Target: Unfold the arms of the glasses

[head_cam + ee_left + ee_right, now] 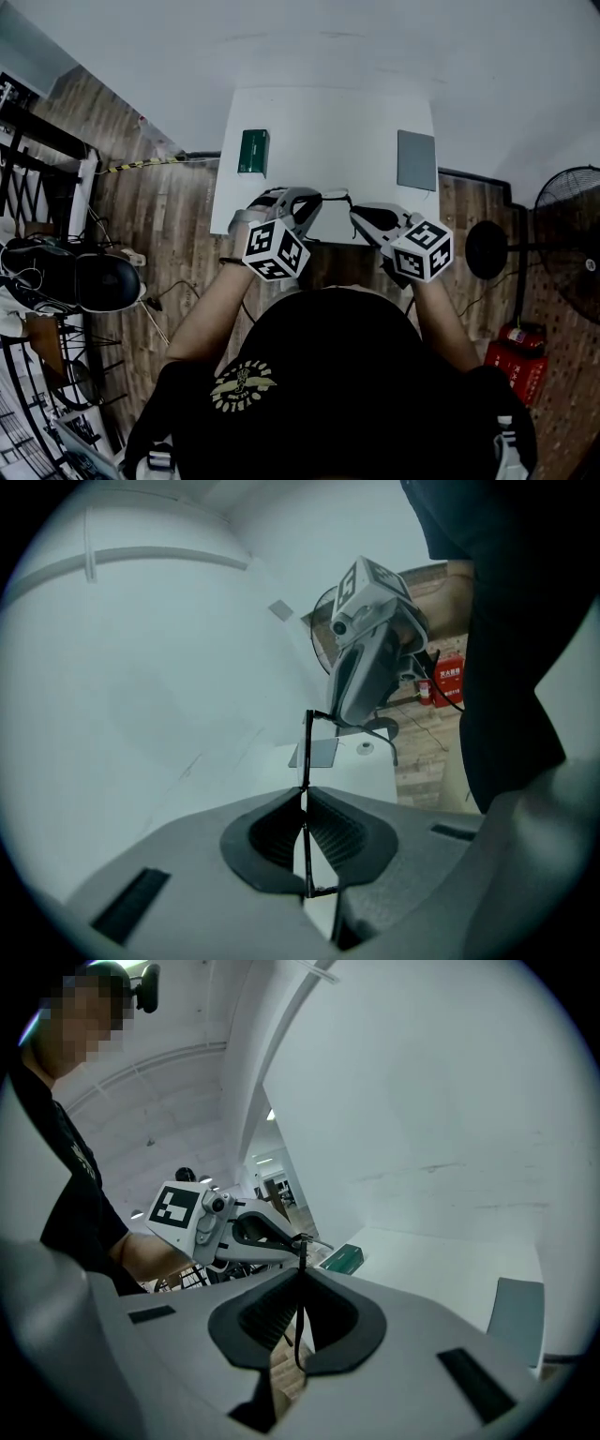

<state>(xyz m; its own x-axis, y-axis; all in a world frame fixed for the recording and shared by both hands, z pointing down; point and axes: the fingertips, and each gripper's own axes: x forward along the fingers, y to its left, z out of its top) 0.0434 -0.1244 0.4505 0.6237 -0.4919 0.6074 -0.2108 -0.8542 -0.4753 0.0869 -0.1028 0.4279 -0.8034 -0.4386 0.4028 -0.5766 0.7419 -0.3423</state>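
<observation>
Left gripper [305,822] clamps the glasses [306,752] steady above the table's [323,141] near edge, while right gripper [300,1321] pinches one arm [300,1254], seemingly to swing it open.

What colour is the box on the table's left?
Dark green box, clearest in head view.

One overhead, two opposed.
Head camera looked steeply down at the surface [328,131]; left tool [317,199] and right tool [358,216] cameras faced each other closely, sharing the glasses [307,752].
</observation>
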